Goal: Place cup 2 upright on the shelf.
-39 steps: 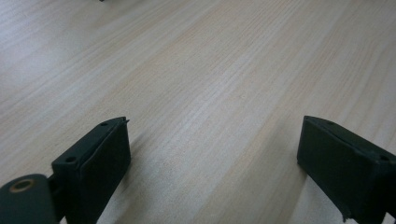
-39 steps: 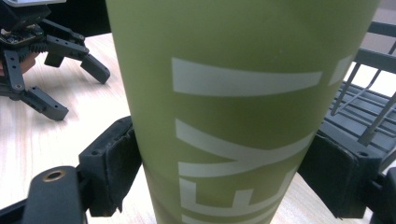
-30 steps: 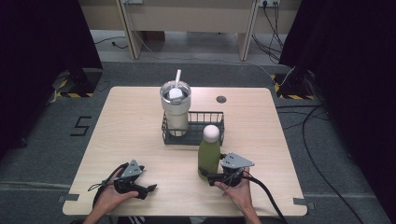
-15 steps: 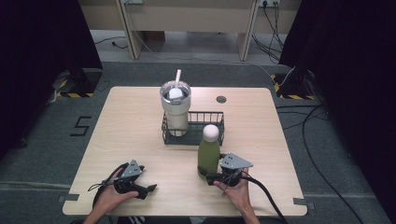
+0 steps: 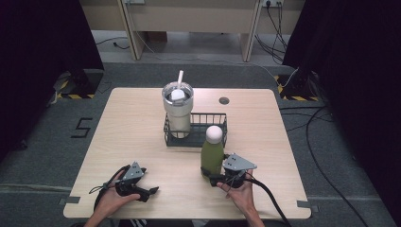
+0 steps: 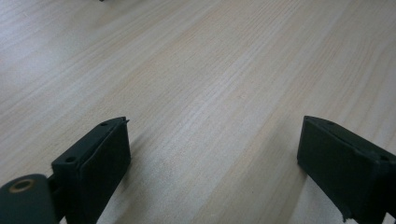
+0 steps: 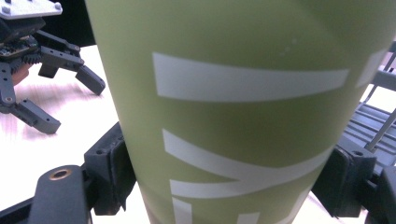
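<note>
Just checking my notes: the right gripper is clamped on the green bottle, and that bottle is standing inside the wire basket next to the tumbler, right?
Not quite. The right gripper is clamped on the green bottle, but the bottle stands on the table in front of the wire basket, not inside it. The tumbler is what stands in the basket. The high view shows this.

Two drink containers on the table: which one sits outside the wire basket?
The green bottle with the white cap. It stands on the table just in front of the basket, clamped by the right gripper. The steel tumbler with the straw stands inside the basket.
</note>
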